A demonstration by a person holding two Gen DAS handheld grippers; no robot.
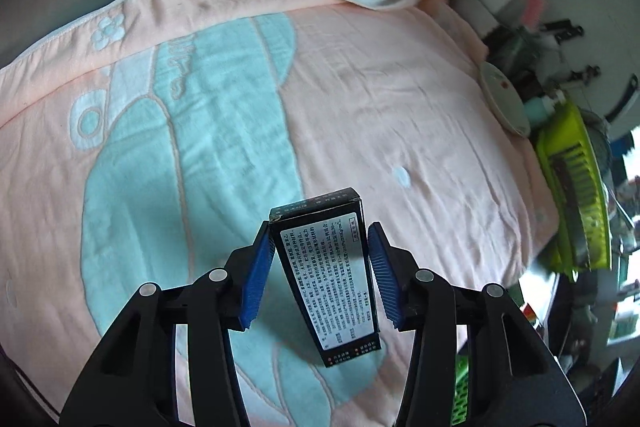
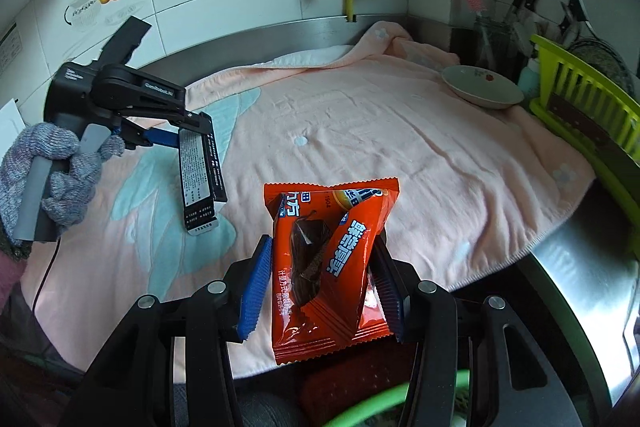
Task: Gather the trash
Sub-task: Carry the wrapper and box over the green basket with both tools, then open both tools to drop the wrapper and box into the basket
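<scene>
Now each claw holds one piece of trash.
The left claw (image 1: pixel 320 275) is closed on a black box (image 1: pixel 326 279), held up above the pink towel (image 1: pixel 400 107) on the counter (image 2: pixel 580 267). The right claw (image 2: pixel 320 287) is closed on an orange snack bag (image 2: pixel 328 267), over the counter's near edge. A white dish (image 2: pixel 482 87) sits by the far right corner, beside a green rack (image 2: pixel 580 95).

A black box (image 1: pixel 326 275) with a white printed label hangs upright, clear of the towel; an orange snack wrapper (image 2: pixel 328 267), crumpled, stands upright at its 4 o'clock
</scene>
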